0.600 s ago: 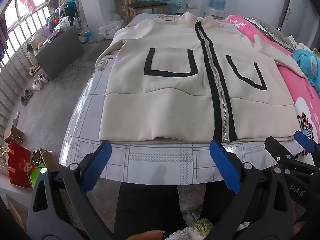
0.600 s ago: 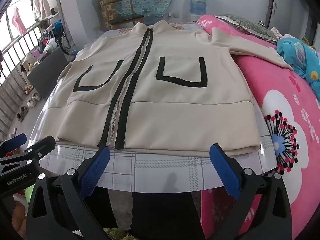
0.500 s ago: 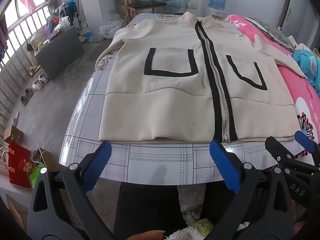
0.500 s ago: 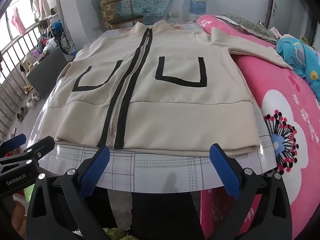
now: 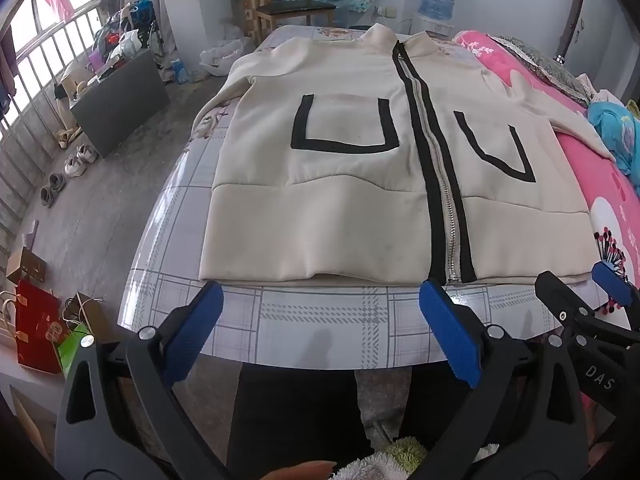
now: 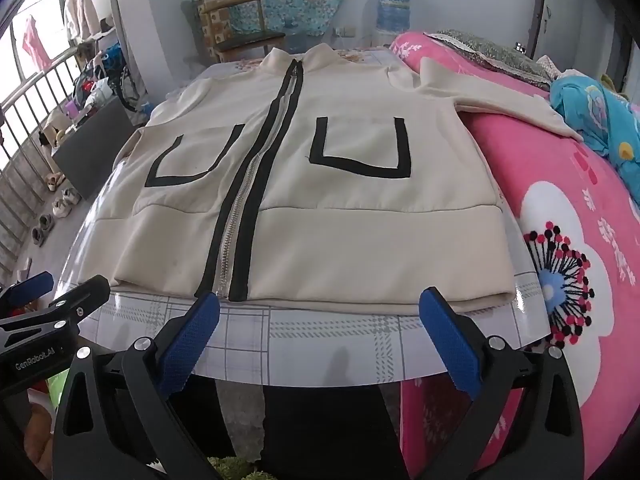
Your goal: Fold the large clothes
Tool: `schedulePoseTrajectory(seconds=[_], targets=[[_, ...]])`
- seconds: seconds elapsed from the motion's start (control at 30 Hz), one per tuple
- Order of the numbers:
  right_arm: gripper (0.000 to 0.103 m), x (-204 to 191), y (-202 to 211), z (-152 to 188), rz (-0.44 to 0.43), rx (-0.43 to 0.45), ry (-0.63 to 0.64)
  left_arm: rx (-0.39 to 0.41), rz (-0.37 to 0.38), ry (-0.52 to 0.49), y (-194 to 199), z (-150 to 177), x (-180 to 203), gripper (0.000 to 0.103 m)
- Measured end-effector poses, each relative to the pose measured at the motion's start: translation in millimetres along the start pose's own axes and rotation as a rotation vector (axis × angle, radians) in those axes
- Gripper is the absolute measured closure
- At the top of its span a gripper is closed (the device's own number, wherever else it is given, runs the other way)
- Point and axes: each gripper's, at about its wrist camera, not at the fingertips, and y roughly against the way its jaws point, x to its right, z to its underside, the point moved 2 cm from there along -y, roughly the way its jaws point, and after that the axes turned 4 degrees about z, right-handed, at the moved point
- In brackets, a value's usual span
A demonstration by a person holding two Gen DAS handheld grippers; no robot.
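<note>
A cream zip jacket point(image 5: 360, 200) point(image 6: 340, 220) with black U-shaped pocket trims and a black-edged zipper lies flat, front up, on a checked table point(image 5: 320, 320) point(image 6: 320, 336). Its collar points away and its hem runs along the near edge. One sleeve point(image 6: 500, 96) stretches onto the pink bedding. My left gripper point(image 5: 320, 312) hovers open over the near table edge, below the hem's left half, holding nothing. My right gripper point(image 6: 320, 312) stands open below the hem's right half, also empty. Each gripper shows at the edge of the other's view.
A pink flowered bed cover point(image 6: 580, 260) adjoins the table on the right, with blue bedding point(image 6: 600, 120) on it. A wooden chair point(image 5: 292, 4) and a water bottle point(image 6: 394, 8) stand beyond. A dark board point(image 5: 116, 108), shoes and bags point(image 5: 36, 328) lie on the floor at left.
</note>
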Motion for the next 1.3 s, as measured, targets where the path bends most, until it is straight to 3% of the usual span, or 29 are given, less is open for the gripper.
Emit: schedulePoseTrajectory(seconds=[1.3], targets=[[0.006, 4.2, 7.4, -2.3, -0.002, 0.015, -0.015, 0.0, 0.0, 0.001, 3.5, -1.5, -1.2, 0.008]])
